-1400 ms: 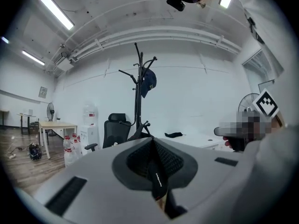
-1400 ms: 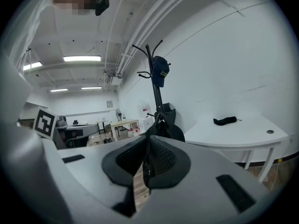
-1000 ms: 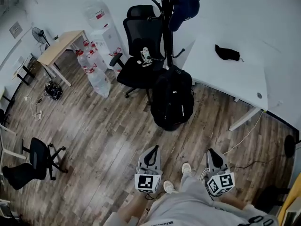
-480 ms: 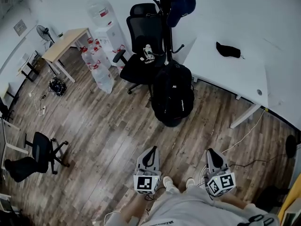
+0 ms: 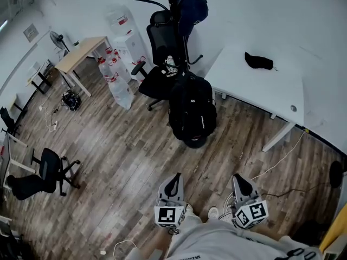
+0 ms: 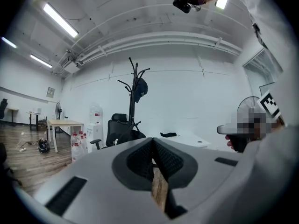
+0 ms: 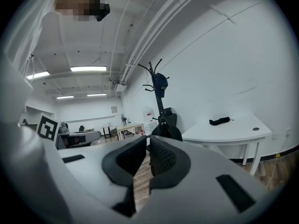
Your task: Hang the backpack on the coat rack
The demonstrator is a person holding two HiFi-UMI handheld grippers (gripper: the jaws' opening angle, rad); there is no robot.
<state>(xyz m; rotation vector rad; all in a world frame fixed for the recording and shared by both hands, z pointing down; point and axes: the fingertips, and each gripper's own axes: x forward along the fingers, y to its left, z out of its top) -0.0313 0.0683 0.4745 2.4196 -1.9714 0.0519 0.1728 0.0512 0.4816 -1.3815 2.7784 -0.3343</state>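
Wood-plank floor [image 5: 124, 161] of an office w/ white walls. Black backpack [image 5: 191, 110] stands upright on the floor at the foot of the coat rack [image 5: 182, 42], touching its pole, not on any hook. It's between the black office chair [image 5: 161, 47] and the near-left corner of the white table [image 5: 260, 88]. A dark blue bag [image 5: 191, 5] hangs from the top of the rack. A small black item [image 5: 258, 62] lies near the table's far edge. Water bottles [image 5: 115, 79] cluster on the floor left of the chair, beside a white dispenser [image 5: 128, 36] and a wooden desk [image 5: 81, 53]. Another chair [image 5: 46, 169] sits at the floor's left edge.

Left gripper [image 5: 174, 177] and right gripper [image 5: 239, 179] are held low near the person's legs, well apart from the backpack, both pointing twd it. Left jaws are pressed together at the tips, nothing in them. Right jaws are all but together, only a thin slit showing, nothing in them either.
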